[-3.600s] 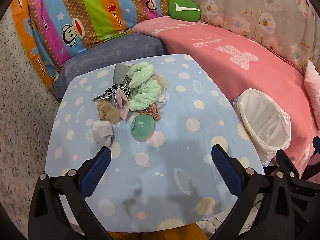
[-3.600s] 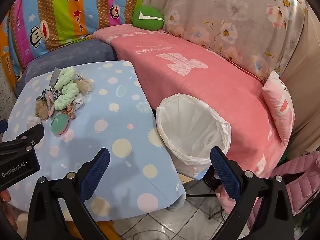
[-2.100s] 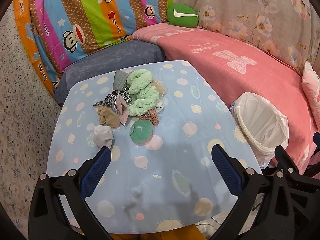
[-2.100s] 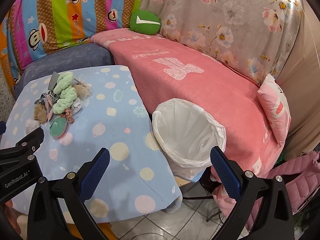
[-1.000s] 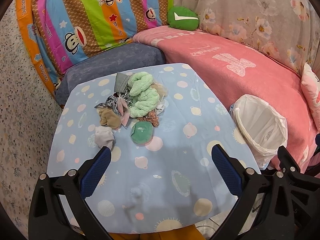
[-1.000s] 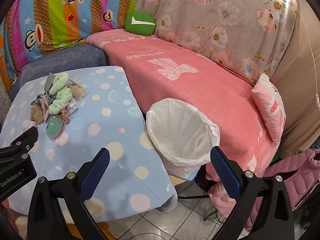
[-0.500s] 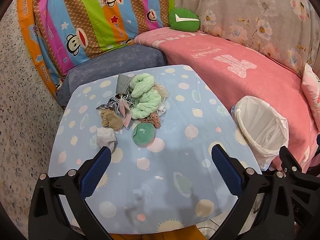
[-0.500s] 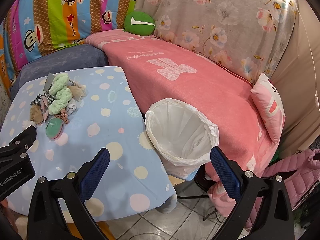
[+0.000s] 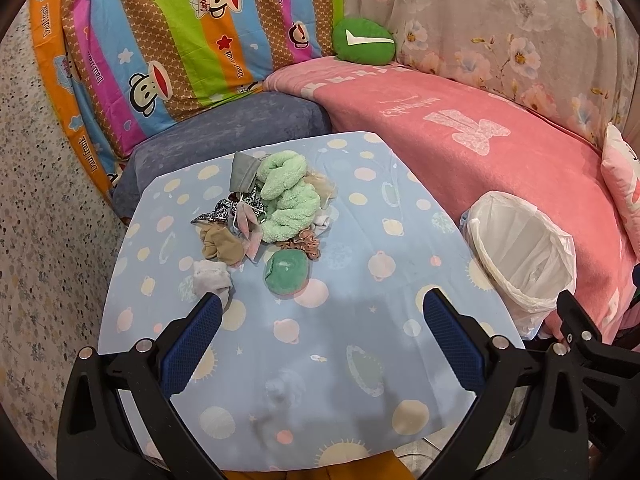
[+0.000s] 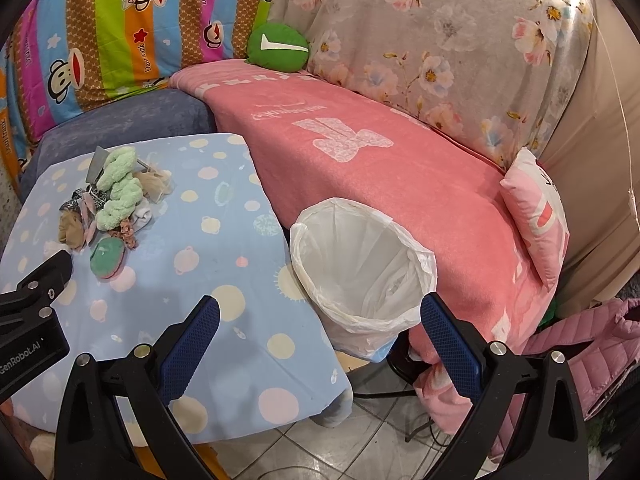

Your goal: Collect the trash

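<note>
A heap of soft trash lies on the blue spotted table: fluffy green cloth, a round green pad, a tan sock, a grey-white wad, a brown scrunchie. A white-lined bin stands at the table's right edge. My left gripper hovers open above the table's near half, short of the heap. My right gripper hangs open above the bin, nothing between its fingers. The heap sits far left in the right wrist view.
A pink-covered sofa runs behind and right of the table, with a green cushion and a pink pillow. A grey-blue seat lies behind the table. A pink jacket lies on the tiled floor.
Both grippers have drawn back and risen slightly, so the table and bin look a little farther off. Both stay open and nothing on the table has moved.
</note>
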Tool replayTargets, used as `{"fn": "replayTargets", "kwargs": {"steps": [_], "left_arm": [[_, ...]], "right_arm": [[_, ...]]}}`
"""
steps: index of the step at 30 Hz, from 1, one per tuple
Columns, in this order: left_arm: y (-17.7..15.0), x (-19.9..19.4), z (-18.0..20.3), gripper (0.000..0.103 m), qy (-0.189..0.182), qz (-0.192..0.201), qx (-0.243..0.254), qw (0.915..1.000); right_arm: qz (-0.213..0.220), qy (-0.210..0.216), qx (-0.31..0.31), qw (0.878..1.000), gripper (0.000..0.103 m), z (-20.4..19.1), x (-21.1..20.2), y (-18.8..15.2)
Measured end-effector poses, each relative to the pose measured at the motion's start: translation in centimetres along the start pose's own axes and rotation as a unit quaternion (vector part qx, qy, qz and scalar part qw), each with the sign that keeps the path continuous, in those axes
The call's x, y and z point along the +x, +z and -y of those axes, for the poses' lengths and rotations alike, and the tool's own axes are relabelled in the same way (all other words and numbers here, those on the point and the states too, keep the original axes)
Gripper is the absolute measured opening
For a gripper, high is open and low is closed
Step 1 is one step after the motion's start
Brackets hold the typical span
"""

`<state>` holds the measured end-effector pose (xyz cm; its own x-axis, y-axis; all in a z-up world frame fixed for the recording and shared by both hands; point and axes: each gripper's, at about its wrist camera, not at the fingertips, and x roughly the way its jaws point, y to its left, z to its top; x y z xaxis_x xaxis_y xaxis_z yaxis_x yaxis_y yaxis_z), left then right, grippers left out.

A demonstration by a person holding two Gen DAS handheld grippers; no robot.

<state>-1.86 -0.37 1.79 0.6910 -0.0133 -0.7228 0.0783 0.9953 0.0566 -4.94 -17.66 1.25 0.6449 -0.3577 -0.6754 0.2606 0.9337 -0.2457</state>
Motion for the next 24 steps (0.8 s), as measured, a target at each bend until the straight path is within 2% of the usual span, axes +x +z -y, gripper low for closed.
{"fn": "replayTargets", "kwargs": {"steps": [9, 12, 14, 17, 20, 24], "left_arm": [[0.3, 0.5, 0.0, 0.096, -0.008, 0.000, 0.005, 1.0000], [0.4, 0.9, 0.0, 0.096, -0.016, -0.005, 0.011, 0.9998], [0.4, 1.5, -0.4, 0.096, -0.036, -0.013, 0.008, 0.9992], [0.4, 2.4, -1.2, 0.096, -0.048, -0.012, 0.004, 0.9988], [0.3, 3.2, -2.5, 0.096, -0.040, 0.001, -0.006, 0.9992], [0.6, 5.2, -5.3, 0.096, -0.032, -0.004, -0.037, 0.9988]], "right_arm": [[-0.001, -0.005, 0.002, 1.000, 0.096, 0.0, 0.2, 0.2], [0.000, -0.008, 0.005, 1.000, 0.096, -0.1, 0.3, 0.3], [0.003, -0.011, 0.008, 1.000, 0.096, -0.2, 0.3, 0.4], [0.010, -0.010, 0.014, 1.000, 0.096, -0.6, 0.2, 0.6], [0.016, -0.008, 0.019, 1.000, 0.096, -1.1, 0.4, 0.8], [0.022, 0.006, 0.024, 0.999, 0.096, -2.6, 1.0, 1.3]]}}
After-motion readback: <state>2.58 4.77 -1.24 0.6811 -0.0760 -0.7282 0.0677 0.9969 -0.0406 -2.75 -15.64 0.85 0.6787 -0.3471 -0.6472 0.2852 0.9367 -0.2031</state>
